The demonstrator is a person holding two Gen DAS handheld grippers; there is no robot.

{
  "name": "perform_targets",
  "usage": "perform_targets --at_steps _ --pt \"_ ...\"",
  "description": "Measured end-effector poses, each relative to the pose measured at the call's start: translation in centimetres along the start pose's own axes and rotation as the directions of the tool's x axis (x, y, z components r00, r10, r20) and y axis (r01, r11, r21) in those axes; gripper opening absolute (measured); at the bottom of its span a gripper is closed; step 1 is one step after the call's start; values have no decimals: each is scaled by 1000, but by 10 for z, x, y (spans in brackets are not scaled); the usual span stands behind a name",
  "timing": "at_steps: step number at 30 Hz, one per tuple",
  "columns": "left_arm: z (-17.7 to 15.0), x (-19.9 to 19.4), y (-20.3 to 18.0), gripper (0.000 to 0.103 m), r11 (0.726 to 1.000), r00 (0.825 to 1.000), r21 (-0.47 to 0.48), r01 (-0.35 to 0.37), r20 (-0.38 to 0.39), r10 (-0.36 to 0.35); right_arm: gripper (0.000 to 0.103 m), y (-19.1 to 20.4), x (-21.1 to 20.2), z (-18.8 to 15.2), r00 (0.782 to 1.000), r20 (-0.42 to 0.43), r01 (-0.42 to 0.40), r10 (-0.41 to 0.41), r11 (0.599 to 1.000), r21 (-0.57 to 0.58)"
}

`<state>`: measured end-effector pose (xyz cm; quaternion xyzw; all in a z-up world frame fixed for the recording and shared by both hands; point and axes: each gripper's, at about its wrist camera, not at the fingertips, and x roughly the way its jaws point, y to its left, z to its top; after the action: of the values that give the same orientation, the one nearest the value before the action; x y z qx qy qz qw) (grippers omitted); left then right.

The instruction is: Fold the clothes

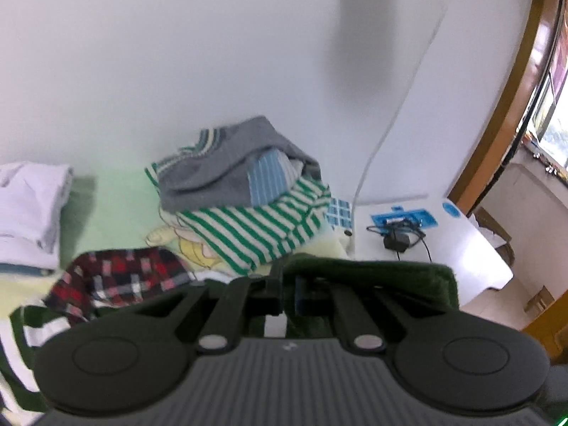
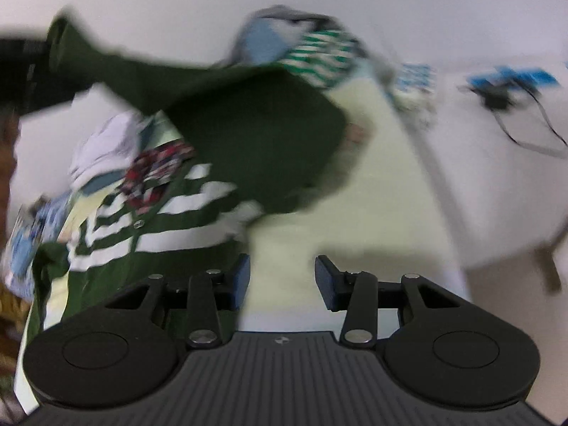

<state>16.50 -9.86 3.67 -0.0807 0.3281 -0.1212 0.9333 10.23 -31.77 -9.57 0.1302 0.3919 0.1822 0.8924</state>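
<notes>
- the left tool (image 1: 288, 285) has its fingers pinched together on a fold of the dark green cardigan (image 2: 248, 124). from the right wrist view that part is lifted in the air toward 10 o'clock, while the white-striped body (image 2: 149, 220) lies lower down on the pale yellow-green bed sheet (image 2: 355, 213).
- the right tool (image 2: 282, 277) is spread wide with nothing in it, hovering over bare sheet.
- my worry: the pinch looks like it's on a small bit of knit, so i'd guess the weight of the hanging cardigan could slide it out, or stretch it.
- another risk: the plaid shirt (image 1: 120, 273) sits on the cardigan's striped part, so lifting could drag it along.
- the loose pile at 12 o'clock, grey top (image 1: 227, 167) over a green striped shirt (image 1: 262, 230), is close enough that a swing could topple it.
- the folded white stack (image 1: 28, 209) sits at 9 o'clock.
- open room: the sheet ahead of the right tool. at 2 o'clock there's a white tabletop (image 1: 461, 248) with a cable and charger (image 1: 397, 239), so i'd keep clear there.
</notes>
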Motion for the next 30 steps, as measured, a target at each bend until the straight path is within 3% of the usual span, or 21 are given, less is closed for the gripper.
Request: perform_targets --at_steps 6,12,15,23,30 --pt "7 -25 15 4 998 998 -35 -43 41 44 44 36 41 10 995 5 -95 95 995 -36" --pt "6 -47 45 4 990 992 -101 -100 64 107 44 33 59 34 995 97 7 -5 1000 -18" --pt "2 -49 60 4 985 991 -130 -115 53 123 44 34 63 33 996 83 -11 13 1000 -20" --pt "-9 -56 99 4 967 986 -201 -155 24 163 41 44 79 26 998 52 34 -31 998 -55" --pt "-13 -67 124 4 957 978 -212 -197 24 207 41 48 49 8 999 46 16 -8 984 -177"
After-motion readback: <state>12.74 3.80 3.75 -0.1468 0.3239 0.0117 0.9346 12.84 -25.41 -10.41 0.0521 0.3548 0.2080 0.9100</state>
